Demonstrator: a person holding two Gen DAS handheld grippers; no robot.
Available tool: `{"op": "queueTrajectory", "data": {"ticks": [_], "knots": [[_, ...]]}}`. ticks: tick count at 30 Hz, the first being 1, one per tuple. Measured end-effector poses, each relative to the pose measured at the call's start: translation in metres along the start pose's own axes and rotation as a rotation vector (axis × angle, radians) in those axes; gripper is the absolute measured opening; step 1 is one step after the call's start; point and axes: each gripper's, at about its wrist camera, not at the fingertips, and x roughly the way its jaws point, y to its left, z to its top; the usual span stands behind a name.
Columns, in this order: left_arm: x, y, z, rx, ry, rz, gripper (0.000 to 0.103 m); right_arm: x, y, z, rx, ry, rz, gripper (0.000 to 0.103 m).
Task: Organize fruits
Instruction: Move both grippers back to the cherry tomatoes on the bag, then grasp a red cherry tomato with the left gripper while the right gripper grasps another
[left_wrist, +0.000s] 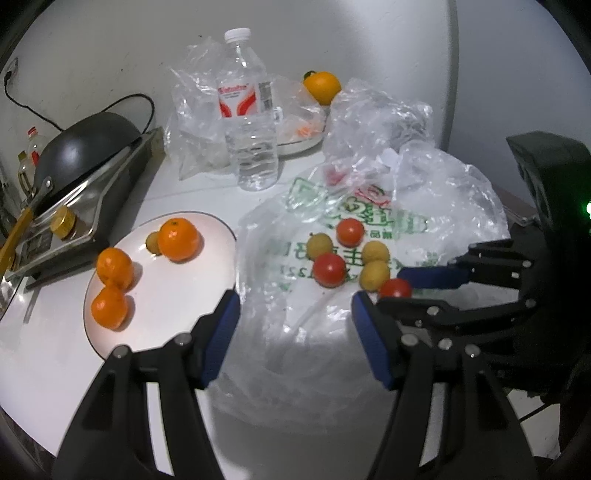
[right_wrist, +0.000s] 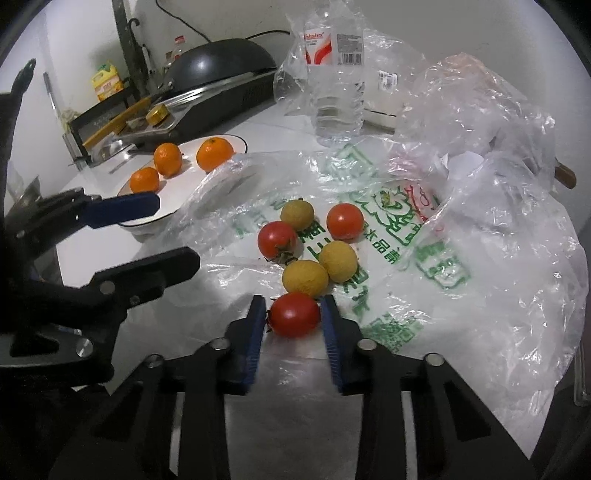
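While left gripper (left_wrist: 295, 332) gapes, right gripper (right_wrist: 293, 314) clasps tomato (right_wrist: 294, 314), stem leftward.

Three oranges (left_wrist: 110, 275) lay on white plate (left_wrist: 173, 317), left of frame, small yellow-brown fruit (left_wrist: 152, 242) beside rear one. Centre: two red tomatoes (right_wrist: 277, 238) and three yellow-brown fruits (right_wrist: 338, 261) clustered on printed plastic bag (right_wrist: 388, 295). Third tomato (right_wrist: 294, 314) sat lowest, nearest camera.

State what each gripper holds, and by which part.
The right gripper clasps a small red cherry tomato across its round sides, on the clear printed plastic bag. The left gripper is open, holding nothing.
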Motion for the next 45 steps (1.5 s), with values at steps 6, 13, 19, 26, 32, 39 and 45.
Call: {"op": "queueTrajectory", "data": {"ticks": [6,13,19,26,32,39,45], "knots": [[0.008,-0.011,0.006,0.034,0.002,-0.001,0.064,-0.009,-0.014,-0.001,0.024,-0.028,-0.008,0.031],[0.027,-0.022,0.014,0.065,0.015,-0.015,0.056,-0.019,-0.036,0.0,0.07,-0.059,-0.028,0.031],[0.051,-0.024,0.024,0.055,0.056,-0.018,0.045,-0.019,-0.05,0.003,0.086,-0.067,-0.025,0.031],[0.07,-0.025,0.025,0.047,0.108,-0.05,0.034,-0.018,-0.059,0.008,0.09,-0.072,-0.03,0.031],[0.071,-0.024,0.024,0.05,0.11,-0.075,0.031,-0.017,-0.058,0.009,0.09,-0.072,-0.033,0.031],[0.054,-0.017,0.025,0.046,0.071,-0.087,0.03,-0.021,-0.046,0.014,0.075,-0.078,-0.045,0.031],[0.028,0.0,0.023,0.03,0.023,-0.085,0.03,-0.026,-0.026,0.023,0.044,-0.09,-0.047,0.031]]}}
